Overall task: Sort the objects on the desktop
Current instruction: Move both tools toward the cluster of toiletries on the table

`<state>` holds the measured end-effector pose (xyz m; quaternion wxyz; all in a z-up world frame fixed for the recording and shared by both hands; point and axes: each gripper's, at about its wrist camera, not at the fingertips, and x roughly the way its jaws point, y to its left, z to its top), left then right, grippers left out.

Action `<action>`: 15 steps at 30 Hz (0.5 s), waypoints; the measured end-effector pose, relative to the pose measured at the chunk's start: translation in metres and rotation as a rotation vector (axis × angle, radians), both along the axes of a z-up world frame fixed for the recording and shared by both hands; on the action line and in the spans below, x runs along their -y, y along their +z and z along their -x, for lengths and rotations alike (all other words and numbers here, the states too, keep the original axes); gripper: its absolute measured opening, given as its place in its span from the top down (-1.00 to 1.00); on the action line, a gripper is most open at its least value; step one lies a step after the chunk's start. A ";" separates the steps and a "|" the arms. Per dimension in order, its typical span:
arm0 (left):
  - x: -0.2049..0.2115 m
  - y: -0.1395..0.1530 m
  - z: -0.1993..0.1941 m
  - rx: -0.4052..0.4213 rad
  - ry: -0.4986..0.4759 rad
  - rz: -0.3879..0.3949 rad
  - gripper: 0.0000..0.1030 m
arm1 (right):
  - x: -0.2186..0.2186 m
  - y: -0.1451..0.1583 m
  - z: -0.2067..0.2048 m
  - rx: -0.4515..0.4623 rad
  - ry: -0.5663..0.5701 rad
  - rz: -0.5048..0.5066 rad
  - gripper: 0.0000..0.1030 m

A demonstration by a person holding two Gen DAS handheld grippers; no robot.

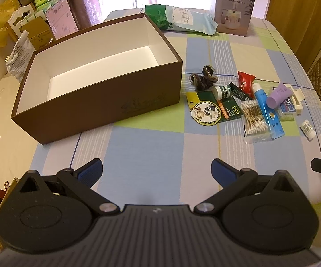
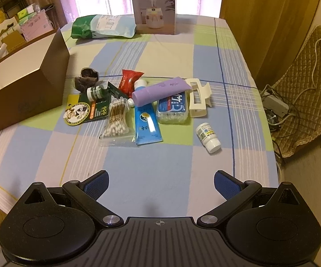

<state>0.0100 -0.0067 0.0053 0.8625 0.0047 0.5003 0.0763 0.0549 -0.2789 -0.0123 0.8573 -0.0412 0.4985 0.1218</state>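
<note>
Both the left gripper [image 1: 157, 171] and right gripper [image 2: 161, 183] are hovering spread wide and empty-handed, since the scattered small toiletries [image 2: 147, 104] are lying beside the empty brown cardboard box [image 1: 98, 102], waiting for sorting.

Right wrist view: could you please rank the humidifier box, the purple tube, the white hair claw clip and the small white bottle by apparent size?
1. Humidifier box, though farthest
2. Purple tube
3. White hair claw clip, close to the tube; unsure
4. Small white bottle

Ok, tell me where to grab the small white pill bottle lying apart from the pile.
Grip the small white pill bottle across its labelled body, coming from above with the right tool. It lies on its side on the checked cloth, clear all round, so fingers fit either side.
</note>
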 end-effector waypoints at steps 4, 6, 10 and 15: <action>0.004 -0.002 -0.005 -0.006 0.000 0.002 -0.99 | 0.004 -0.001 -0.005 -0.006 0.003 -0.011 -1.00; 0.005 -0.003 -0.007 -0.011 0.000 0.002 -0.99 | 0.006 -0.002 -0.008 -0.010 0.002 -0.020 -1.00; 0.008 -0.006 -0.013 -0.016 0.000 0.005 -0.99 | 0.009 -0.003 -0.014 -0.014 0.003 -0.035 -1.00; 0.012 -0.009 -0.019 -0.020 -0.002 0.006 -0.99 | 0.014 -0.003 -0.021 -0.014 0.007 -0.054 -1.00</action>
